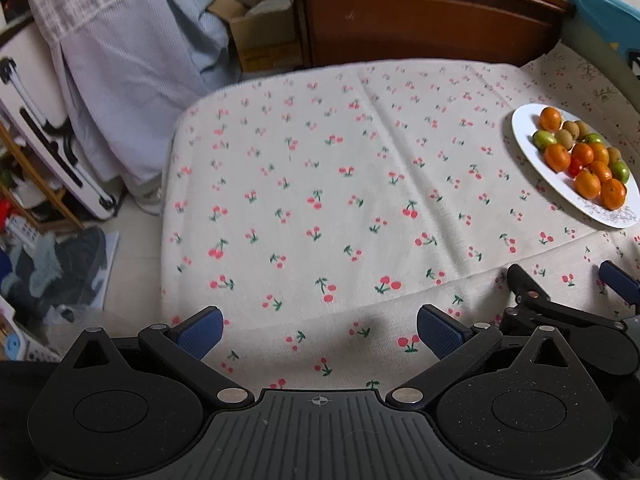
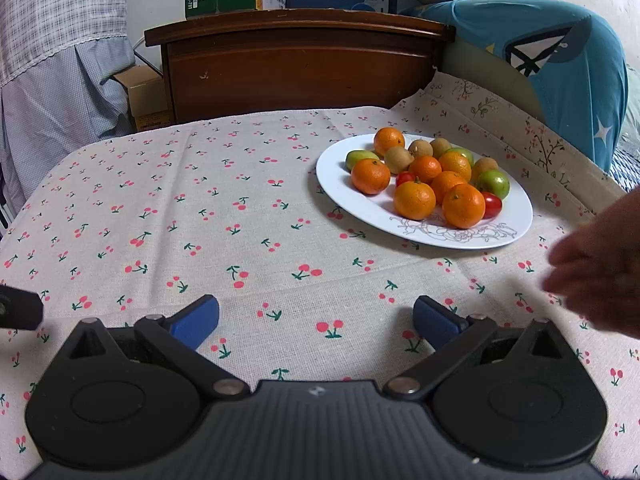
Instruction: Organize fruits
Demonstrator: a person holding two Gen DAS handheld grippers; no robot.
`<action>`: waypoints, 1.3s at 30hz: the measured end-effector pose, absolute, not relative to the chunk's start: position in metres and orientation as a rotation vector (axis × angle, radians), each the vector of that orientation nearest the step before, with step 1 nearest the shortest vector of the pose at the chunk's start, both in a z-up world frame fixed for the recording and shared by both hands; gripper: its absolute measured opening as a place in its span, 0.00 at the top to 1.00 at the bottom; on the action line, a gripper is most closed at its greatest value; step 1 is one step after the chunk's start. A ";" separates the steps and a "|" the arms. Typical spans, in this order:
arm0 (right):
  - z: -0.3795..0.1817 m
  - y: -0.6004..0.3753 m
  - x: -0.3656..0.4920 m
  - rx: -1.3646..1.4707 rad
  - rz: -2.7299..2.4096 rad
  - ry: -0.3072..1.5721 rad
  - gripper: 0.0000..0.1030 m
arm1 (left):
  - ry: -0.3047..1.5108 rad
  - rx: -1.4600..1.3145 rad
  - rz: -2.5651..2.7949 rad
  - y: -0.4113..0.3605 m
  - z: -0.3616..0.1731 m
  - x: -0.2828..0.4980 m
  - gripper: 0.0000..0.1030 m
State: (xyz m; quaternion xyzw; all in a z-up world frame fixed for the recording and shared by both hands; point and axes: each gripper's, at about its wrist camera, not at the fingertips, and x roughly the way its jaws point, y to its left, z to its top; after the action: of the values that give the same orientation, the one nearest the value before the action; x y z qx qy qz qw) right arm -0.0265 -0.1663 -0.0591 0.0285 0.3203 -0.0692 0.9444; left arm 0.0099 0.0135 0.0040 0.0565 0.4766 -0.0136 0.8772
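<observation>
A white plate [image 2: 344,204] holds several oranges [image 2: 463,205], brown kiwi-like fruits [image 2: 399,159], green fruits [image 2: 494,183] and small red tomatoes [image 2: 492,205]. It sits on the cherry-print cloth, ahead and right of my right gripper [image 2: 316,320], which is open and empty over the cloth. The plate also shows in the left wrist view [image 1: 524,136] at the far right. My left gripper [image 1: 319,330] is open and empty near the table's front. The right gripper [image 1: 568,284] shows beside it at the lower right.
A bare hand [image 2: 600,264] hovers at the right edge. The cherry-print tablecloth [image 2: 200,216] covers the table. A dark wooden headboard [image 2: 296,64] stands behind, with boxes on top. A blue cushion [image 2: 560,64] is at back right. Clutter and a cardboard box [image 1: 256,32] lie left.
</observation>
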 end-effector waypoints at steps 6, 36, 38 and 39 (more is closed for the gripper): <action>-0.059 -0.167 -0.027 0.058 -0.142 0.652 0.01 | 1.026 0.105 -0.018 0.015 -0.007 0.017 0.00; -0.058 -0.167 -0.028 0.057 -0.144 0.650 0.01 | 1.071 0.029 -0.035 0.006 -0.024 0.045 0.00; -0.057 -0.167 -0.028 0.057 -0.144 0.650 0.01 | 1.069 0.034 -0.037 0.005 -0.024 0.045 0.00; -0.057 -0.167 -0.028 0.057 -0.144 0.650 0.01 | 1.068 0.036 -0.039 0.006 -0.024 0.045 0.00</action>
State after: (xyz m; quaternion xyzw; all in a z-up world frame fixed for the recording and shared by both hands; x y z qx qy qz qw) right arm -0.0277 -0.1671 -0.0573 0.0280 0.3190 -0.0706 0.9447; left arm 0.0452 0.0058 -0.0240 0.0170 0.5089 -0.0186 0.8604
